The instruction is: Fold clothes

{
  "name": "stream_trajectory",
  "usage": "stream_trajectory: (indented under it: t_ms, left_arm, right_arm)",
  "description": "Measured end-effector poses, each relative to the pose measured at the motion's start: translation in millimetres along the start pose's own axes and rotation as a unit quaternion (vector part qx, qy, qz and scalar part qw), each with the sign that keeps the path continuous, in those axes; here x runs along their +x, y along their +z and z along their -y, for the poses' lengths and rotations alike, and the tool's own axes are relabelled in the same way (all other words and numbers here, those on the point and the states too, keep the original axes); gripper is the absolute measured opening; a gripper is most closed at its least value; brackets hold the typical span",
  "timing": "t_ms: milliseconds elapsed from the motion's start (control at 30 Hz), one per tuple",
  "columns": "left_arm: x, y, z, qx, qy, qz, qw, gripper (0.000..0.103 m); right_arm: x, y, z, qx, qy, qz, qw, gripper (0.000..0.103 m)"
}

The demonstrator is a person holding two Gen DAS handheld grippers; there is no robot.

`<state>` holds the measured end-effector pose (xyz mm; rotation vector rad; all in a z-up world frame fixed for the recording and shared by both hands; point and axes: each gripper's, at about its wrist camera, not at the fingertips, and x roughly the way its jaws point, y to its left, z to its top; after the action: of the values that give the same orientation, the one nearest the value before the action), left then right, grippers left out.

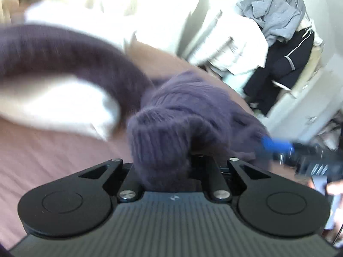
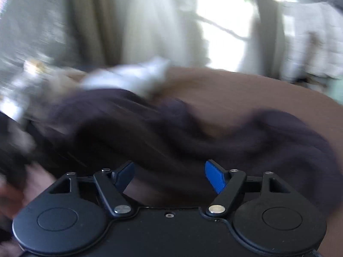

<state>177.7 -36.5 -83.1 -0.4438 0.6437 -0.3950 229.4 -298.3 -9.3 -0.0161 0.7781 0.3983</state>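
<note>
A dark purple knitted sweater (image 1: 182, 111) is bunched in front of my left gripper (image 1: 171, 160), which is shut on its ribbed cuff; the fingers are hidden by the knit. One sleeve (image 1: 64, 51) arcs up to the left. In the right wrist view the same sweater (image 2: 150, 128) lies crumpled on the pink-brown bed sheet (image 2: 246, 90). My right gripper (image 2: 169, 173) is open, its blue pads (image 2: 214, 177) wide apart just above the sweater, holding nothing. The right gripper also shows at the right edge of the left wrist view (image 1: 278, 145).
A white pillow or duvet (image 1: 53, 98) lies on the bed to the left. Grey and dark clothes (image 1: 278, 42) hang at the back right. Pale cloth (image 2: 128, 77) lies behind the sweater. Curtains and a bright window (image 2: 223, 25) stand beyond the bed.
</note>
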Motion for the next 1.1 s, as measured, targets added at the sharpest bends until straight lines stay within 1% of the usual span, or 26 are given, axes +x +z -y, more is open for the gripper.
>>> stream_trajectory:
  t_ms: [67,133,167,200,267,300,333,367,400,467,500,533,567,600,667,700,733,767,800,867,900,933,967,1033,1067,1100]
  left_arm:
    - [-12,15,1,0.002,0.035,0.034,0.9988,0.009]
    - [-23,29,7,0.039,0.089,0.074,0.9925,0.008]
    - [-32,37,6,0.043,0.100,0.095,0.9895,0.007]
    - [-42,46,3,0.039,0.104,0.116,0.9871,0.006]
    - [-80,60,0,0.024,0.106,0.158,0.9815,0.005]
    - [-96,67,-1,0.020,0.109,0.176,0.9782,0.005]
    - [-109,72,-2,0.021,0.118,0.186,0.9753,0.005]
    - [-112,78,-1,0.024,0.137,0.184,0.9729,0.005]
    - [-113,78,-2,0.027,0.164,0.172,0.9708,0.005]
    - [-101,56,-16,0.036,0.205,0.119,0.9707,0.005]
    - [-96,38,-32,0.030,0.217,0.089,0.9717,0.005]
    - [-92,20,-55,-0.002,0.217,0.059,0.9744,0.005]
    - [-88,3,-79,-0.043,0.213,0.030,0.9756,0.005]
    - [-84,-10,-102,-0.089,0.206,0.002,0.9746,0.005]
    - [-79,-22,-129,-0.142,0.197,-0.020,0.9699,0.005]
    - [-75,-23,-129,-0.135,0.201,-0.018,0.9701,0.005]
    - [-70,-22,-122,-0.112,0.209,-0.012,0.9715,0.005]
    - [-68,-20,-112,-0.086,0.213,-0.005,0.9732,0.005]
    - [-67,-16,-102,-0.057,0.216,0.002,0.9747,0.005]
    - [-66,-11,-90,-0.023,0.208,0.002,0.9779,0.005]
    - [-67,-8,-88,-0.013,0.204,0.004,0.9790,0.005]
    - [-71,-5,-88,-0.015,0.197,0.006,0.9802,0.005]
    - [-75,-1,-88,-0.023,0.190,0.010,0.9815,0.005]
    - [-86,4,-91,-0.065,0.154,0.009,0.9859,0.005]
    - [-91,5,-91,-0.082,0.132,0.004,0.9879,0.005]
    - [-94,5,-89,-0.096,0.110,-0.003,0.9893,0.005]
  right_arm:
    - [-2,-19,26,0.028,-0.048,-0.019,0.998,0.078]
    - [-7,-36,55,0.101,-0.087,-0.032,0.991,0.078]
    - [-10,-44,70,0.144,-0.101,-0.037,0.984,0.078]
    - [-15,-52,85,0.197,-0.092,-0.033,0.975,0.078]
    - [-25,-66,114,0.295,-0.073,-0.023,0.953,0.078]
    - [-27,-72,122,0.321,-0.058,-0.013,0.945,0.078]
    - [-29,-77,130,0.342,-0.048,-0.004,0.939,0.078]
    - [-29,-80,135,0.347,-0.050,-0.001,0.937,0.078]
    - [-29,-81,137,0.345,-0.056,0.000,0.937,0.078]
    - [-25,-84,137,0.331,-0.064,-0.003,0.941,0.078]
    - [-22,-86,137,0.319,-0.072,-0.005,0.945,0.078]
    - [-20,-88,136,0.303,-0.084,-0.008,0.949,0.078]
    - [-17,-89,129,0.274,-0.110,-0.012,0.955,0.078]
    - [-11,-88,121,0.235,-0.142,-0.014,0.962,0.078]
    - [1,-88,106,0.158,-0.201,-0.017,0.967,0.079]
    - [7,-90,105,0.131,-0.218,-0.013,0.967,0.081]
    - [14,-90,108,0.114,-0.228,-0.011,0.967,0.083]
    - [21,-89,113,0.108,-0.230,-0.011,0.967,0.081]
    - [27,-85,119,0.105,-0.235,-0.011,0.966,0.076]
    - [26,-68,138,0.116,-0.257,-0.010,0.959,0.017]
    - [26,-59,148,0.122,-0.269,-0.009,0.955,0.018]
    - [21,-49,158,0.129,-0.279,-0.002,0.952,0.017]
    - [5,-35,168,0.138,-0.288,0.025,0.947,0.016]
    - [-36,-9,188,0.147,-0.309,0.076,0.937,0.015]
    - [-58,-1,195,0.153,-0.316,0.098,0.931,0.015]
    - [-77,2,200,0.155,-0.333,0.117,0.923,0.015]
